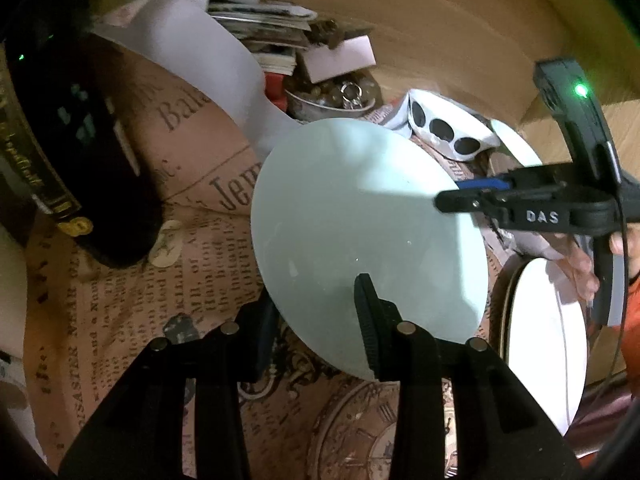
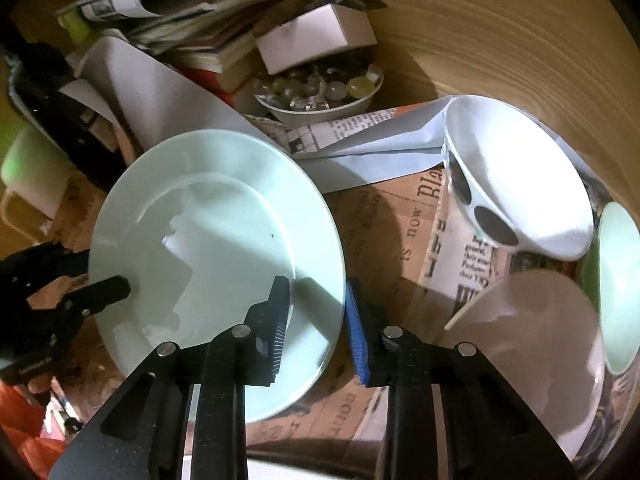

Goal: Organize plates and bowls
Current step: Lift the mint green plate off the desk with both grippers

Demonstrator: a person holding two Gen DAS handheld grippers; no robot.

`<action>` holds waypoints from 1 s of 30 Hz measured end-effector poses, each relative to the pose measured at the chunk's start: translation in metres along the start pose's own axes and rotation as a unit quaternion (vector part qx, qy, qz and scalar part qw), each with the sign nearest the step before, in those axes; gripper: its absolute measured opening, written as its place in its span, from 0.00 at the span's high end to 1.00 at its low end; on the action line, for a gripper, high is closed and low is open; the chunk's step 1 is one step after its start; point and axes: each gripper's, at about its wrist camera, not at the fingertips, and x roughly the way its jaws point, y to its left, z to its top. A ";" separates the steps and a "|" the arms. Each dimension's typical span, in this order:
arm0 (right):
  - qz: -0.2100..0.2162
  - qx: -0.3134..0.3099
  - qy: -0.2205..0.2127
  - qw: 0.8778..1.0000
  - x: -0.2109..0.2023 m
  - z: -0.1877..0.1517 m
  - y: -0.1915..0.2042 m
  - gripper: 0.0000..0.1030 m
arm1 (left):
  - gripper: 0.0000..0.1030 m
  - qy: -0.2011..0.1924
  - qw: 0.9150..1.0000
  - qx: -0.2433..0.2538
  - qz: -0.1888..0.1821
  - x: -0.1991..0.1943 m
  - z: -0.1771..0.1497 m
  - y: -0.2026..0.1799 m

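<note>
A dark, glossy box (image 1: 68, 160) with gilt lettering lies at the far left on the table (image 1: 120, 320), whose covering is brown paper printed like an old newspaper. Just right of it the left gripper (image 1: 316, 320) has its ribbed black fingers (image 1: 366, 312) clamped on the near rim of a smooth, round, pale-green plate (image 1: 360, 216), held tilted above the paper. At the plate's opposite edge the right gripper (image 2: 320, 320) straddles the rim, one finger over the glazed face and the blue-padded one beyond the edge, narrowly parted and not visibly pressing. Behind, a curled white sheet (image 2: 160, 100), stacked books (image 2: 208, 52) and a small bowl of glassy beads (image 2: 320, 96) crowd the back. Farther right sit a white bowl with black oval spots (image 2: 516, 176), a plain white bowl (image 2: 536, 344) and a green-tinted dish (image 2: 620, 280) at the frame's edge. A tan wall (image 2: 480, 20) curves behind.
</note>
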 end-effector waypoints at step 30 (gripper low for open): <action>0.030 0.010 -0.105 0.994 -0.065 -0.048 0.021 0.76 | 0.65 -0.064 0.998 -0.012 0.012 -0.060 -0.014 -0.006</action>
